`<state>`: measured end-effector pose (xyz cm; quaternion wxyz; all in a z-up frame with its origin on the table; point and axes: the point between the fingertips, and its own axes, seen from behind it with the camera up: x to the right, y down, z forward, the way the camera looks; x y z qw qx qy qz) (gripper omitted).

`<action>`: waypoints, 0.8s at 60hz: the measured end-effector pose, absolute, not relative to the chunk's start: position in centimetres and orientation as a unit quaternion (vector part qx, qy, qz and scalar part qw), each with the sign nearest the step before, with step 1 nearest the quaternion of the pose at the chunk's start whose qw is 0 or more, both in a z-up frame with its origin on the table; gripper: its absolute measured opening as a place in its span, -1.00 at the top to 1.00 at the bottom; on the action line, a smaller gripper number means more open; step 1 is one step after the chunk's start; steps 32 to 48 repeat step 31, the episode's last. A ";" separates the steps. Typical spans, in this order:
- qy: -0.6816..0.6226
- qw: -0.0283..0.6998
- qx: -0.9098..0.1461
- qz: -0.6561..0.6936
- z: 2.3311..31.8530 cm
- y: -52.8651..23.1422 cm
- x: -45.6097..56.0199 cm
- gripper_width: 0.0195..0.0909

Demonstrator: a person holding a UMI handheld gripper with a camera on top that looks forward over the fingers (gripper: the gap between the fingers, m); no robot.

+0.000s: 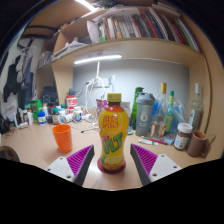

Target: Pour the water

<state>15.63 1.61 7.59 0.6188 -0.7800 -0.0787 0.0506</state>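
Both my fingers (82, 160) are spread apart, their purple pads facing inward, and my gripper (112, 166) frames a bottle (113, 134) of yellow-orange drink with a yellow cap. It stands upright on the desk (35, 148) between my fingertips, with a gap on each side as far as I can see. An orange cup (63, 137) sits to its left. Jars and bottles crowd the desk's back, under a shelf of books (140, 24).
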 end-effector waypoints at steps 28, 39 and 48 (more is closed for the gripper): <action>0.028 0.665 -0.740 0.101 12.5 -18.7 19.7 -0.72; 0.035 0.663 -0.739 0.115 12.5 -20.3 19.9 -0.73; 0.035 0.663 -0.739 0.115 12.5 -20.3 19.9 -0.73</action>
